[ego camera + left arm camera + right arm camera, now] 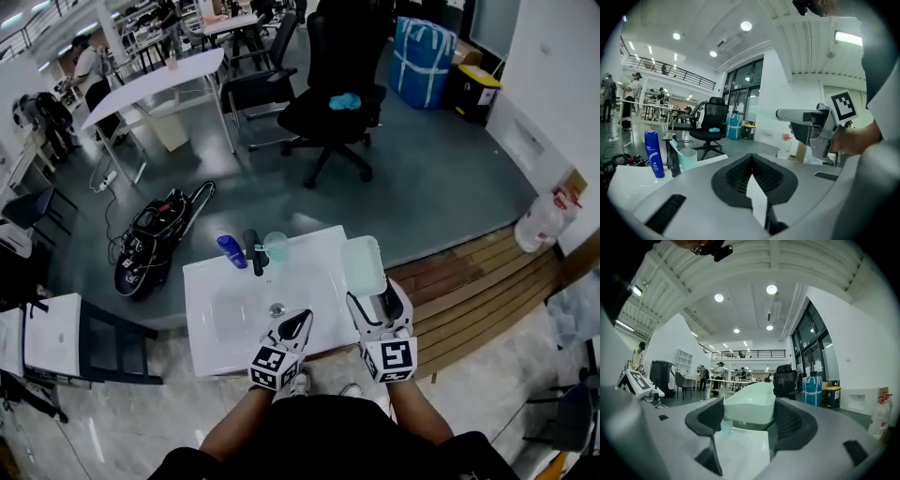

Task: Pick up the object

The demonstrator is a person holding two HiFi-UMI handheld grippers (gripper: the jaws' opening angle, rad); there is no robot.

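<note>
In the head view, the right gripper (378, 305) is holding a pale green tray (363, 265) over the right edge of the white tabletop (211, 281). The left gripper (294, 325) is hovering beside it. In the left gripper view, that gripper's jaws are lying pressed together, gripping nothing. In the right gripper view, the jaws are standing wide, clamping the tray's sides. The pick-up is looking done, with only carrying left.

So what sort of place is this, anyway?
Probably an open-plan lab or workshop hall, not a bathroom: the washbasin stands alone on the grey floor, with an office chair, work tables and a railed mezzanine beyond.
</note>
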